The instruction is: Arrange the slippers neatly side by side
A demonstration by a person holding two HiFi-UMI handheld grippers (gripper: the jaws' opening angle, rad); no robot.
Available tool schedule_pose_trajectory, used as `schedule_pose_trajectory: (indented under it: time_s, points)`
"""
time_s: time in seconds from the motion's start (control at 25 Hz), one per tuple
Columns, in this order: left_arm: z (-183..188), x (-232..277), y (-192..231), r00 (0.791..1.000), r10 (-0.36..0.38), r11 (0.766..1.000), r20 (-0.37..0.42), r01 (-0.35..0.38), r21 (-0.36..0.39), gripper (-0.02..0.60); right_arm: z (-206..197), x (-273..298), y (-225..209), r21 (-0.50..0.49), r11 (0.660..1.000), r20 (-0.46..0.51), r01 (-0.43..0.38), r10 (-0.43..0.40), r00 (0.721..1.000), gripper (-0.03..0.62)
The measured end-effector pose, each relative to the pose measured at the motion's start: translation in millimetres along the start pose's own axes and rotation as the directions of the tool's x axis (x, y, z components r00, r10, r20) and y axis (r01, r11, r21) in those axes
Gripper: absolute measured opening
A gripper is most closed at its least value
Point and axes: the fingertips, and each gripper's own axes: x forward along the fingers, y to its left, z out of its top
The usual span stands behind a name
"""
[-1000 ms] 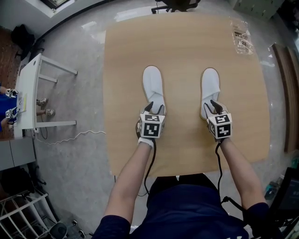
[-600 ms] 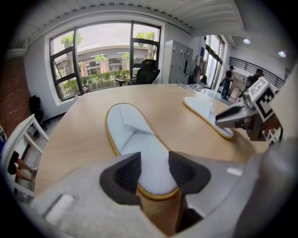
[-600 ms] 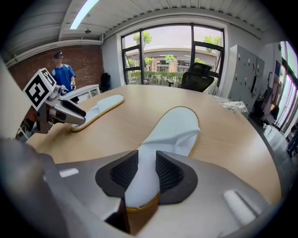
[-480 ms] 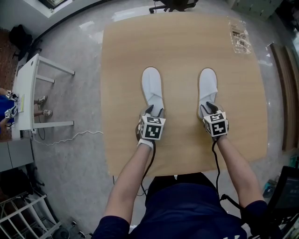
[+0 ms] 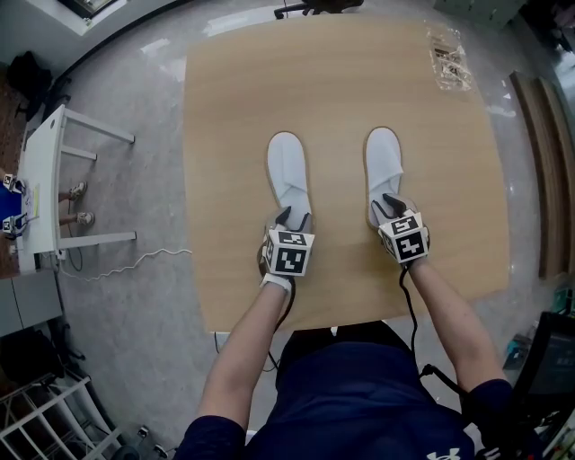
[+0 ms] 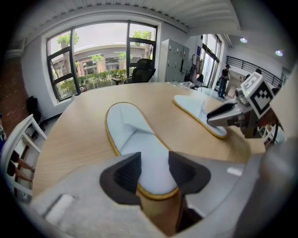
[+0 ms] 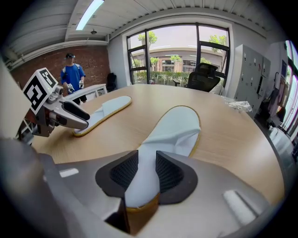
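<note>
Two white slippers with tan edging lie toes away from me on the wooden table [image 5: 341, 81]. My left gripper [image 5: 295, 216] is shut on the heel of the left slipper [image 5: 287, 166]. In the left gripper view its pads [image 6: 126, 173] press both sides of that slipper [image 6: 135, 135]. My right gripper [image 5: 388, 205] holds the heel of the right slipper [image 5: 384, 162]. Its jaws have just been closing a little, and the pads [image 7: 125, 171] squeeze this slipper [image 7: 174, 128]. A gap of bare wood separates the two slippers, which lie roughly parallel.
A clear plastic bag [image 5: 446, 56] lies at the table's far right corner. A white side table [image 5: 40, 180] and a cable [image 5: 135, 265] are on the floor to the left. An office chair [image 5: 310, 7] stands beyond the far edge. A person [image 7: 72, 74] stands by the brick wall.
Both grippers have shifted with their slippers: the right slipper has slid left toward the left one, so the gap between the pair is narrower. The right jaws have closed slightly.
</note>
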Motion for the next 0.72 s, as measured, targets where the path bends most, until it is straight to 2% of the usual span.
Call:
schedule_pose_trajectory:
  time_s: [0.2,0.4,0.72]
  points:
    - [-13.2,-6.4,-16.5,1.000,-0.008,1.000,0.006,0.008,-0.016,0.186,-8.5,-3.6,16.8,-0.018,0.999,-0.009,-0.032,0.031,0.999,0.126]
    - [-27.5,-19.8,-41.7,0.999,-0.039,0.995,-0.012,0.038,-0.087,0.186,-14.7,-10.2,35.7,-0.040,0.997,-0.024,-0.061,0.060,0.998,0.126]
    - [-45.6,-29.2,-70.5,0.998,-0.056,0.995,-0.020,0.054,-0.084,0.186,-23.3,-13.6,66.7,-0.103,0.986,-0.036,-0.128,0.125,0.992,0.126]
